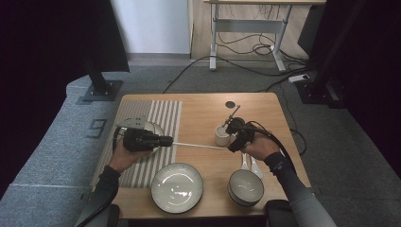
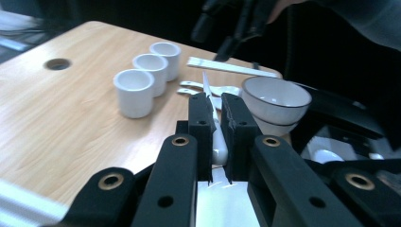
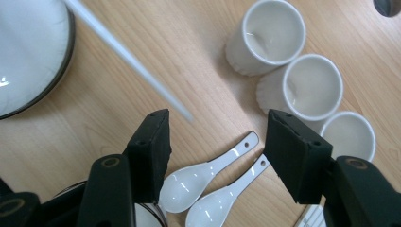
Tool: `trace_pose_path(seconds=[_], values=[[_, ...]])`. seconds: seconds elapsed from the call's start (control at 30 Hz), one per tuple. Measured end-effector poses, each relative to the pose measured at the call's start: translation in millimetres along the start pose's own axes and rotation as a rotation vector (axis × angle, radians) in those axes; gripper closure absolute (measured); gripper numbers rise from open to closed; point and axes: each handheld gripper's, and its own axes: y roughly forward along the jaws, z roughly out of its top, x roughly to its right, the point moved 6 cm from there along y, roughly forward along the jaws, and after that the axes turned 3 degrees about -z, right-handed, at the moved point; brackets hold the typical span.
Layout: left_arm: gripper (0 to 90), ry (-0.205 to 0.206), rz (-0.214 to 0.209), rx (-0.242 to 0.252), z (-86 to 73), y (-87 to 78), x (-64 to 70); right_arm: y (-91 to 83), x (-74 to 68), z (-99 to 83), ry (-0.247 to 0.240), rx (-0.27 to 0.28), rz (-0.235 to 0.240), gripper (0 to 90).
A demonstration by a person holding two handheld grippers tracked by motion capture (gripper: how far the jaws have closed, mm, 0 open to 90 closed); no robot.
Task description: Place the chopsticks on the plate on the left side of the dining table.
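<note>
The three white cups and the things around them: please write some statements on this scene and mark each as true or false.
1. Three white cups stand in a row. True.
2. The left gripper is open. False: its jaws are shut on a white chopstick.
3. The right gripper is open above two white spoons. True.
4. The spoons lie inside the plate. False: they lie on the table.
5. A bowl stands near the spoons. True.
</note>
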Motion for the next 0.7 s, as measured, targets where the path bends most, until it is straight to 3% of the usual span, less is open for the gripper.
trace_pose_path(seconds=[0.5,0.7], values=[[83.7,-0.055,0.164,0.009,-22.8,-20.1,-14.6,11.9,5.8,-28.4,0.111,0.071,0.055,28.5],[83.6,-0.069,0.212,0.017,-30.5,-26.3,-19.7,12.3,8.0,-37.3,0.159,0.154,0.077,20.0]])
